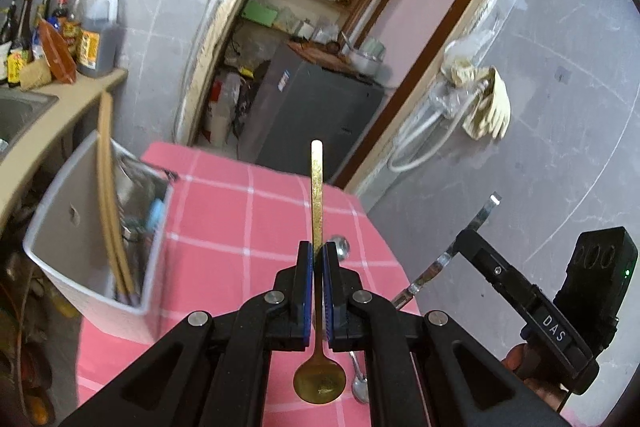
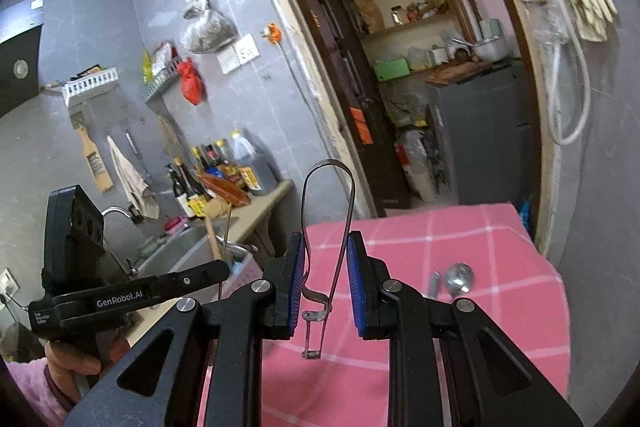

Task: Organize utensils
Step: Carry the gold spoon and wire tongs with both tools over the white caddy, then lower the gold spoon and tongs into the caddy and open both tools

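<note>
My left gripper (image 1: 319, 259) is shut on a gold spoon (image 1: 317, 211), handle pointing up and forward, bowl near the camera, held above the pink checked table (image 1: 224, 211). My right gripper (image 2: 327, 259) is shut on a looped metal peeler (image 2: 328, 195), blade end hanging toward the camera; it also shows in the left wrist view (image 1: 452, 251). A grey utensil holder (image 1: 80, 239) with wooden chopsticks (image 1: 110, 195) stands at the table's left edge. Steel spoons (image 2: 459, 277) lie on the cloth.
A counter with a sink (image 1: 20, 115) and sauce bottles (image 1: 96, 39) is on the left. A doorway with a grey fridge (image 1: 316, 115) lies beyond the table. A hose and gloves (image 1: 484, 103) hang on the right wall.
</note>
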`<move>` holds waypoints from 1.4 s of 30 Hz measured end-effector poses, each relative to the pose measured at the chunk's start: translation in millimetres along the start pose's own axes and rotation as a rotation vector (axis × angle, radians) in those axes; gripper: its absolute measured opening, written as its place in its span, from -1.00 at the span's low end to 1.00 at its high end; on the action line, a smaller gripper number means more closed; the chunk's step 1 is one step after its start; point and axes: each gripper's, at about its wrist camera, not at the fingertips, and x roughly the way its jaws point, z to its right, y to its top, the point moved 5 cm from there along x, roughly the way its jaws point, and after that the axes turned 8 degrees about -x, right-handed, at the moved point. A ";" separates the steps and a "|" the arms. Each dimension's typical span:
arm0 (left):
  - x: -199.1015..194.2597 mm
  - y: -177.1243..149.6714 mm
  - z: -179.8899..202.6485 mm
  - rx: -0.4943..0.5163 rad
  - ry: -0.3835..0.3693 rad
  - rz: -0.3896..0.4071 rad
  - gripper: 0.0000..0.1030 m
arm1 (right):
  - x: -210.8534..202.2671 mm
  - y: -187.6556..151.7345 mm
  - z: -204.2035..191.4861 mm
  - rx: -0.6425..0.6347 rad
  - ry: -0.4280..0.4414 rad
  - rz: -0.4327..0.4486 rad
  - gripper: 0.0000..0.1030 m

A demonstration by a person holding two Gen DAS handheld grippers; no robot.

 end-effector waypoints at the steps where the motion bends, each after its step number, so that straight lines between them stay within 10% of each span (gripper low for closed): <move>1: -4.6 4.4 -1.8 0.000 0.003 0.012 -0.90 | 2.3 2.9 -5.6 -0.003 0.011 0.008 -0.63; 20: -70.4 103.7 -82.1 -0.031 0.078 0.263 -0.90 | 74.2 26.0 -120.7 -0.091 0.170 0.054 -0.63; 42: -28.2 63.1 -130.2 -0.036 0.025 0.216 -0.89 | 125.6 -45.7 -140.0 -0.160 0.116 -0.175 -0.62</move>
